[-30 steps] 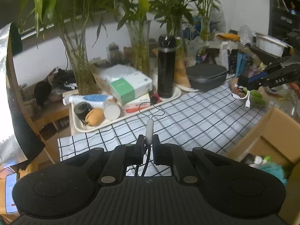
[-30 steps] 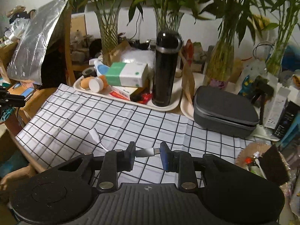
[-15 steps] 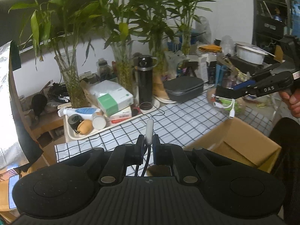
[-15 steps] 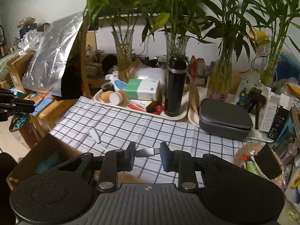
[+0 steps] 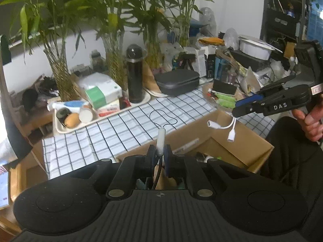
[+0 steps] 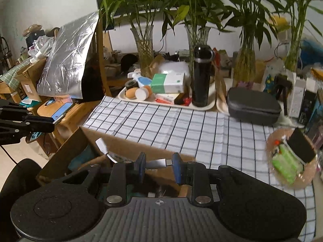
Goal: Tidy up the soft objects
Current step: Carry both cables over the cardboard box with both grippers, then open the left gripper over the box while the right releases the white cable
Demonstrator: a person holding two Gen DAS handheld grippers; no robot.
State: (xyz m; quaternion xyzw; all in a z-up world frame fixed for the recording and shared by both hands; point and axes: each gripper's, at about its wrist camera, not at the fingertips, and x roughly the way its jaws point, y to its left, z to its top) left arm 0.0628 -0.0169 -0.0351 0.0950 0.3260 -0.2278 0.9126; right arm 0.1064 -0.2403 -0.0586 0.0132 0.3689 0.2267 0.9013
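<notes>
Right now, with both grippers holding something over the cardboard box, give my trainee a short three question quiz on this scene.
1. True or false: the left gripper is shut on a white-tipped item with a thin black loop.
2. What does the right gripper hold? A) white adapter cable B) green tissue box C) black flask
3. Fill in: both items hang above the open cardboard ____.

Key: 1 true. 2 A. 3 box.

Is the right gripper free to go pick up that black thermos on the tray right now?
Probably not: the right gripper is shut on the white adapter cable. The path across the checked cloth to the black thermos looks open.
</notes>
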